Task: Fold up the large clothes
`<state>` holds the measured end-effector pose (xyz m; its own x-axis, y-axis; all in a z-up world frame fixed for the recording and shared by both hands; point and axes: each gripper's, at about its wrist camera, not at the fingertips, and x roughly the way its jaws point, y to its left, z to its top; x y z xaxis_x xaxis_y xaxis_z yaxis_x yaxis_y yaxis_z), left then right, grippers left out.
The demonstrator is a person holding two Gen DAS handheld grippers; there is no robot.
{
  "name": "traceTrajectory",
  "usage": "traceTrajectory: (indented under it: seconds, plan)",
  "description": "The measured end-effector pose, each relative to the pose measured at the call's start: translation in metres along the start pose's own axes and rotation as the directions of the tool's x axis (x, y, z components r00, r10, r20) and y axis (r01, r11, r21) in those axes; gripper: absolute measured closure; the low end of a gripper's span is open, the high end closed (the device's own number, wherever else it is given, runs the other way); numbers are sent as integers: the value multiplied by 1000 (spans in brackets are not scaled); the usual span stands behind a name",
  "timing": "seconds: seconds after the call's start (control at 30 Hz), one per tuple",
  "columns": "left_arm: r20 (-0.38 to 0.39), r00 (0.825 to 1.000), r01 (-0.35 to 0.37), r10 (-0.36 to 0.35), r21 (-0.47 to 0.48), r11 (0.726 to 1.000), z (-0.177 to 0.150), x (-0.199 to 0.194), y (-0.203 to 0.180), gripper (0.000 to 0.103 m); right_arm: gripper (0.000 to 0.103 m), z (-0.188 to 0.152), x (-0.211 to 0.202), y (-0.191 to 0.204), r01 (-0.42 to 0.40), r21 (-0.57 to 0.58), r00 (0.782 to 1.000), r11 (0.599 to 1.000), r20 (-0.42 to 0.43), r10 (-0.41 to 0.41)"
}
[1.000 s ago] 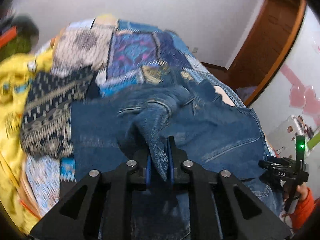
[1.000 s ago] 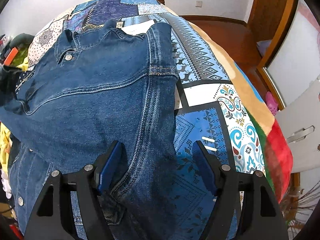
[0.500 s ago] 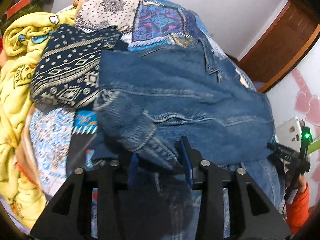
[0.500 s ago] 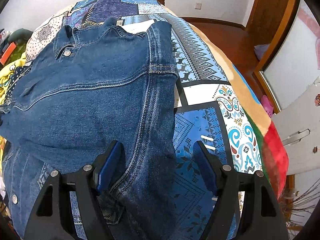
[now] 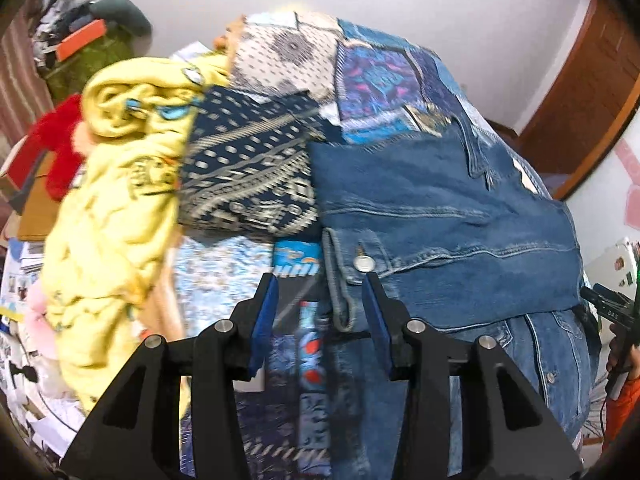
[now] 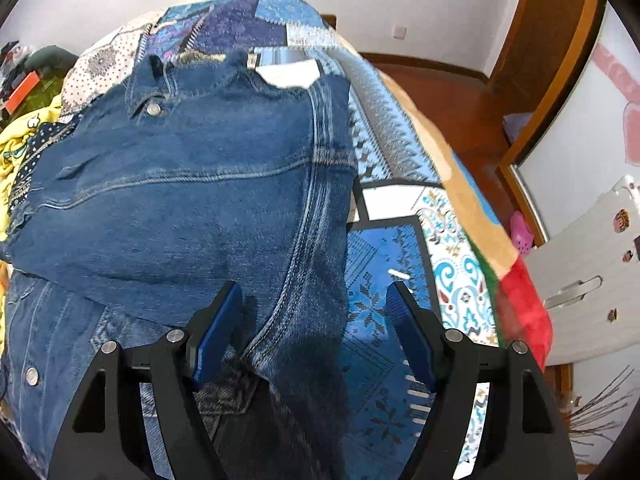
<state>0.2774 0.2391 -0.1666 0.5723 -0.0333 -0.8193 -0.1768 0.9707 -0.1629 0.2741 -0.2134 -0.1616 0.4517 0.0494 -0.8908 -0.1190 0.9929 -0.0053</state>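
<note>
A blue denim jacket (image 5: 440, 208) lies back up on the patchwork bed, one sleeve folded across it. The sleeve's cuff with its metal button (image 5: 363, 264) rests at the jacket's left edge. My left gripper (image 5: 320, 312) hovers just short of that cuff with its jaws opening; the pads touch no cloth. In the right wrist view the jacket (image 6: 180, 192) fills the left half. My right gripper (image 6: 316, 320) stands open above the jacket's right edge, the seam running between its fingers without being pinched. The right gripper (image 5: 616, 312) also shows at the far right of the left wrist view.
A crumpled yellow blanket (image 5: 116, 200) and a navy patterned cloth (image 5: 248, 176) lie left of the jacket. The patchwork bedspread (image 6: 400, 240) extends to the right. A white cabinet (image 6: 588, 280) and a wooden door (image 6: 540, 60) stand beyond the bed's right edge. Clutter piles at far left.
The left gripper let go of the sleeve cuff, its jaws spread, and it drew back to the left; the sleeve now lies flat across the jacket. The right gripper rose slightly.
</note>
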Motion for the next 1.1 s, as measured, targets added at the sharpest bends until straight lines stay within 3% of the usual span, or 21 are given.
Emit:
traceTrajectory:
  seconds: [0.2, 0.33, 0.43, 0.57, 0.77, 1.1]
  plan:
    - [88, 995, -44, 41, 31, 999, -3, -51, 12, 60, 32, -3, -33, 4, 12, -27, 995, 1000, 96, -9]
    - [157, 985, -76, 69, 40, 996, -9, -87, 21, 48, 32, -13, -54, 5, 34, -43, 987, 998, 159, -27]
    - [154, 986, -66, 58, 44, 997, -24, -96, 23, 46, 32, -23, -65, 0, 16, -32, 985, 999, 175, -10]
    - [111, 993, -53, 46, 61, 997, -51, -90, 16, 46, 32, -41, -72, -8, -24, 0, 986, 1000, 162, 24]
    - [-12, 999, 43, -42, 59, 997, -99, -58, -3, 46, 32, -77, -77, -14, -24, -9, 994, 1000, 109, 25]
    - [-181, 971, 152, -159, -52, 987, -165, -11, -16, 46, 32, -133, -70, -25, -121, 20, 992, 992, -26, 122]
